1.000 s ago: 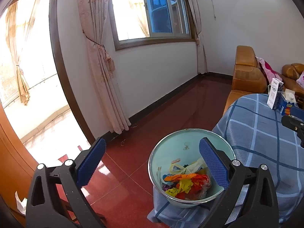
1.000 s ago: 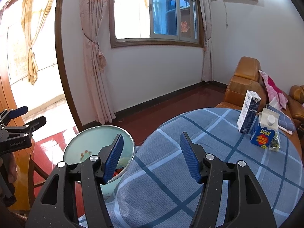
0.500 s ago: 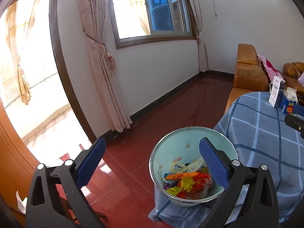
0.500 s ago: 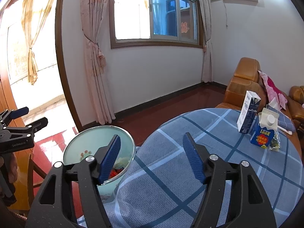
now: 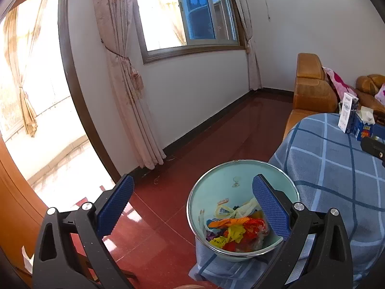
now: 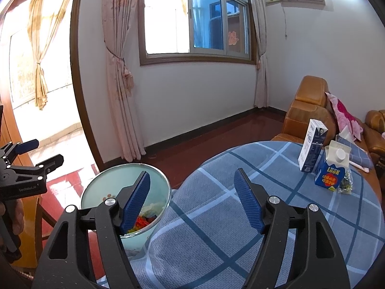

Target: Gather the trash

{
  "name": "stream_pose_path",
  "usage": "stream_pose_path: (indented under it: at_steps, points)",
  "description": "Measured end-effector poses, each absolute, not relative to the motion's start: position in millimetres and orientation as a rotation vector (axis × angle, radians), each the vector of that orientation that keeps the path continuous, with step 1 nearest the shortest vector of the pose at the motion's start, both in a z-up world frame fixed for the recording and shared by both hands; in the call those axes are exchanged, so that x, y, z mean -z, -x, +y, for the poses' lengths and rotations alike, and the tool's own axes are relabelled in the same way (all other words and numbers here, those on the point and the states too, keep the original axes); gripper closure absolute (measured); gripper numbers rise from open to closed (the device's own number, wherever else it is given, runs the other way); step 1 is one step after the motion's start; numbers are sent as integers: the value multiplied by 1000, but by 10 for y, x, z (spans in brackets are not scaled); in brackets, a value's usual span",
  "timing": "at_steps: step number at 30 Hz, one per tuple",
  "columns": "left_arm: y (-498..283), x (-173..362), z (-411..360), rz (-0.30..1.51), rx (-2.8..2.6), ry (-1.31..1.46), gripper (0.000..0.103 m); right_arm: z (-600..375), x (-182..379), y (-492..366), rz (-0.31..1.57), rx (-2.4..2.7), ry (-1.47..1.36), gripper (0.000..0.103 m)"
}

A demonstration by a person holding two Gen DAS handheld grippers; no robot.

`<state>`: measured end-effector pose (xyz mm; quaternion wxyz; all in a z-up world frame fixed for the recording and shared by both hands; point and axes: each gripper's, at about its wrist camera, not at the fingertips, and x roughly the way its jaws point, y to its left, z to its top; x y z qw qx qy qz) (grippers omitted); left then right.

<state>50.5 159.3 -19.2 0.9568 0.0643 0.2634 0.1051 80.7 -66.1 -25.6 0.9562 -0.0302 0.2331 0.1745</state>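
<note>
Two cartons (image 6: 312, 151) (upright), one bin (image 6: 96, 190)

Right tool (image 5: 374, 148) cut off by right frame edge in left wrist view; only dark tip visible. Left tool finger (image 5: 269, 207) hides part of trash (image 5: 237, 231) in bin (image 5: 216, 180). Blue carton (image 6: 330, 172) covers most of small clear packet (image 6: 346, 184), contents unreadable, possibly sweets. White milk carton (image 6: 311, 149) print too small to read.

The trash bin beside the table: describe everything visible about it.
The trash bin is a round, pale green container with a shiny metal rim, upright on the red floor against the blue checked tablecloth. It is open-topped and partly filled with colourful wrappers and plastic bags. Neither gripper touches it.
</note>
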Motion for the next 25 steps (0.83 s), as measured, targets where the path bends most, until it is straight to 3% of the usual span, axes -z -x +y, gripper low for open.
stream_pose_path:
  at_steps: [19,25]
  points:
    - [-532,213,1587,551,-195,-128,6,-682,281,-810,487,-352,84,29]
    - [-530,206,1628,554,-186,-110,6,-1262,431,-979,567,-228,73,24]
